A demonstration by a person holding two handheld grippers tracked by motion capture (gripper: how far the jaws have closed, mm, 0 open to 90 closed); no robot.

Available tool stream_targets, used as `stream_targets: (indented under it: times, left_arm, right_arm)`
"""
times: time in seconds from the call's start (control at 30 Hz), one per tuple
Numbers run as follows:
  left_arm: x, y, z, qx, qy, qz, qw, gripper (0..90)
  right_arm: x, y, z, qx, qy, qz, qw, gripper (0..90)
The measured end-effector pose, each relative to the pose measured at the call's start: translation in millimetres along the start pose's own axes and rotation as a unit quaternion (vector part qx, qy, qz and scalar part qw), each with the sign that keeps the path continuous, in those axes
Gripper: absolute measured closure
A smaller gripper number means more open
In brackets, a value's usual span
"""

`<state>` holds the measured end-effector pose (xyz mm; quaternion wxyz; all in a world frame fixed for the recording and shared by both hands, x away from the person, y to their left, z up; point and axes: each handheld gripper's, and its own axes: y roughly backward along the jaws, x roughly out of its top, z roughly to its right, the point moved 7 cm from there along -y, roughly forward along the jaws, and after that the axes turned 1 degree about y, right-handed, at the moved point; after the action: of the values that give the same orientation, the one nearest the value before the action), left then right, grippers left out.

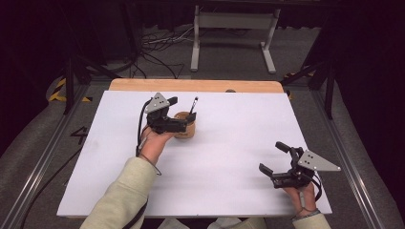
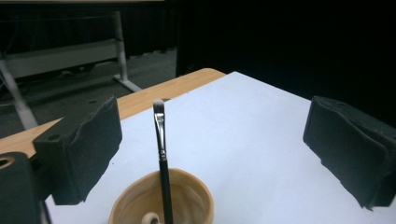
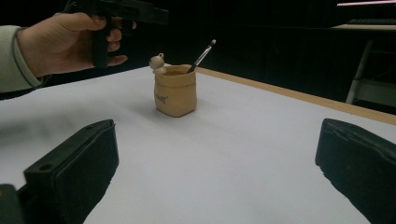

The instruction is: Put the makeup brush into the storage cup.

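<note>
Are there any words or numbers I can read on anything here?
Dark lettering on the front of the tan pot: too small and blurred to read.
Nothing else carries readable words or numbers: not the paintbrush, not the white table cover, not the left tongs or the right tongs.

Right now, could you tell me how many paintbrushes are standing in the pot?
1. A single paintbrush leans in the tan pot, bristles up, just below the open left gripper; its handle end is hidden inside.

The pot point(image 2: 163, 200) is cut off by the bottom edge; its printed lettering point(image 3: 161, 98) seems too small to read.
</note>
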<state>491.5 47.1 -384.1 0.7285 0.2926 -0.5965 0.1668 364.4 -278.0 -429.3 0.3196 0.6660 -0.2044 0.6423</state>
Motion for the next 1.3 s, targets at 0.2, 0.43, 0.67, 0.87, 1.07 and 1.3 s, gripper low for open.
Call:
stream_targets:
  times: [0.2,0.43,0.67,0.87,1.07,1.3]
  left_arm:
    - [1.6,21.0,0.2,-0.013,0.001,0.000,0.9999,0.8]
    - [-4.3,47.9,1.8,-0.031,0.000,-0.012,0.9994,1.5]
    - [-11.4,69.0,3.5,-0.036,0.007,-0.008,0.9993,0.1]
    - [-21.0,85.9,6.0,-0.049,0.010,0.003,0.9987,0.0]
    - [-34.2,99.5,9.7,-0.059,0.003,0.014,0.9982,0.1]
    - [-52.3,114.8,8.9,-0.060,0.005,0.022,0.9980,0.1]
  right_arm:
    - [5.3,-3.9,4.7,-0.001,0.005,-0.006,1.0000,0.0]
    - [9.1,-7.2,9.1,0.002,0.006,-0.009,0.9999,0.0]
    - [9.9,-9.4,13.2,-0.003,0.011,-0.022,0.9997,0.0]
    - [7.7,-10.8,15.8,-0.001,0.005,-0.028,0.9996,0.0]
    - [8.6,-12.6,16.3,-0.002,0.012,-0.029,0.9995,0.0]
    - [6.1,-14.5,14.5,0.003,0.011,-0.030,0.9995,0.0]
